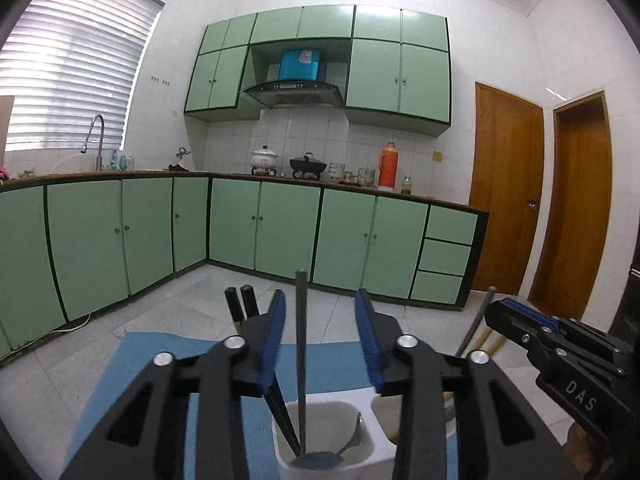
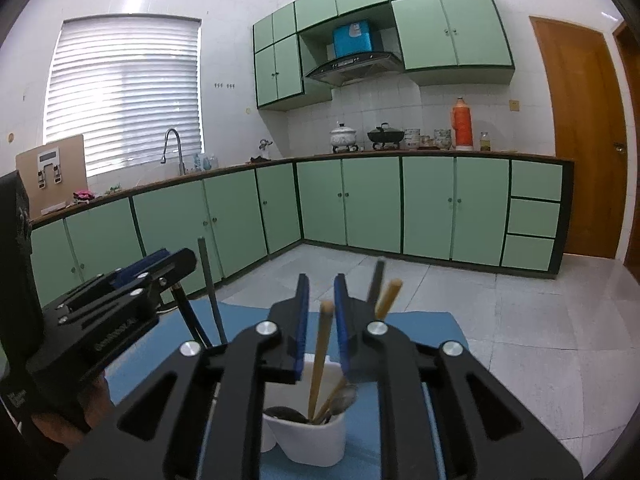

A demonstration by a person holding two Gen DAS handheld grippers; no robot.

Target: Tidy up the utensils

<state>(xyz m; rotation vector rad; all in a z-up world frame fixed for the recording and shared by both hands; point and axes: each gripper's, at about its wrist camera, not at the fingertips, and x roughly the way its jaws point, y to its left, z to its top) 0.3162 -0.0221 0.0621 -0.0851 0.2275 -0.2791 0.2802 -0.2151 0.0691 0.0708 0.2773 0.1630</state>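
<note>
A white two-compartment utensil holder (image 1: pixel 362 454) (image 2: pixel 316 442) stands on a blue mat (image 1: pixel 168 364). My left gripper (image 1: pixel 320 300) is open above its left compartment; a grey utensil handle (image 1: pixel 301 340) stands free between the fingers, with black chopsticks (image 1: pixel 242 304) and a spoon (image 1: pixel 352 438) alongside. My right gripper (image 2: pixel 320 284) is open above the right compartment; a wooden chopstick (image 2: pixel 321 354) stands between its fingers without being touched. Another wooden chopstick (image 2: pixel 387 293) and a grey handle (image 2: pixel 376 280) lean behind the right finger.
The mat (image 2: pixel 424 328) lies over a white tiled floor (image 2: pixel 500 320). Green cabinets (image 1: pixel 280 224) line the far walls under a counter with pots and an orange flask (image 2: pixel 463 124). Wooden doors (image 1: pixel 504 184) stand at the right.
</note>
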